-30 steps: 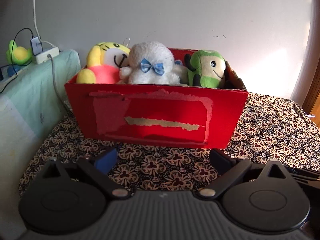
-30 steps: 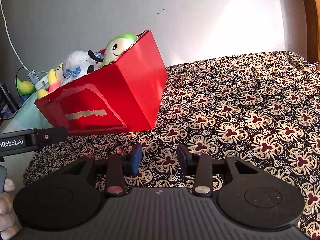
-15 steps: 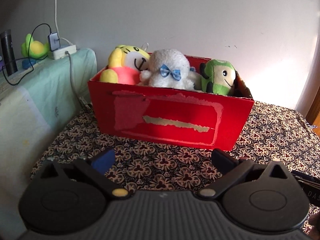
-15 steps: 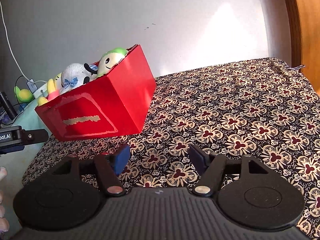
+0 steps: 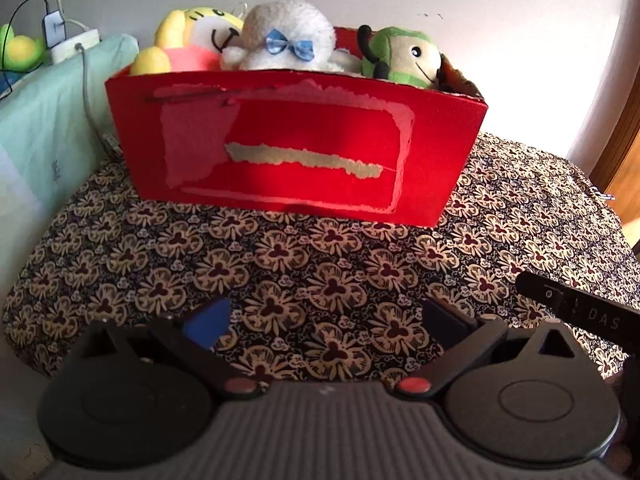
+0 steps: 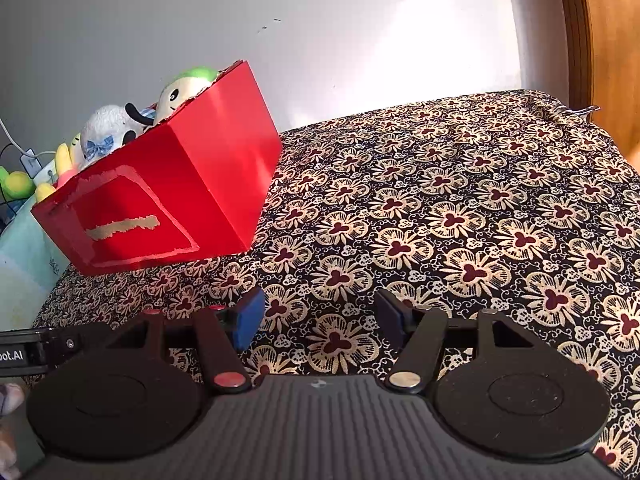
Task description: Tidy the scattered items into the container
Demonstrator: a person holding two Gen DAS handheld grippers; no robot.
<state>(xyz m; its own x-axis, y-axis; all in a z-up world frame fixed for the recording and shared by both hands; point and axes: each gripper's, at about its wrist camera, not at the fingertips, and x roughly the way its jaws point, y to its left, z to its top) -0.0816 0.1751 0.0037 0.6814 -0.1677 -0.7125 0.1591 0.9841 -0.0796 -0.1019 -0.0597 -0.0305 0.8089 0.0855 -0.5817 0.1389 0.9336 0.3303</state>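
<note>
A red cardboard box (image 5: 300, 152) with a torn label stands on the patterned cloth. It holds a yellow plush (image 5: 188, 44), a white plush with a blue bow (image 5: 288, 40) and a green plush (image 5: 404, 56). My left gripper (image 5: 324, 318) is open wide, low over the cloth in front of the box, with nothing between its fingers. The right wrist view shows the box (image 6: 160, 200) off to the left with the green plush (image 6: 188, 88) at its near corner. My right gripper (image 6: 320, 312) hangs over bare cloth; its jaws are closing slightly and hold nothing.
The flowered cloth (image 6: 480, 220) stretches far to the right of the box. Left of it is a pale green covered surface (image 5: 48, 120) with a power strip (image 5: 74, 44), cables and a yellow-green toy (image 5: 20, 48). A white wall stands behind, a wooden frame (image 6: 600, 40) at right.
My left gripper has sunk and tipped, so the box now fills more of its view. The right gripper's jaws have spread apart from a narrower gap. The box and plush toys have not moved.
</note>
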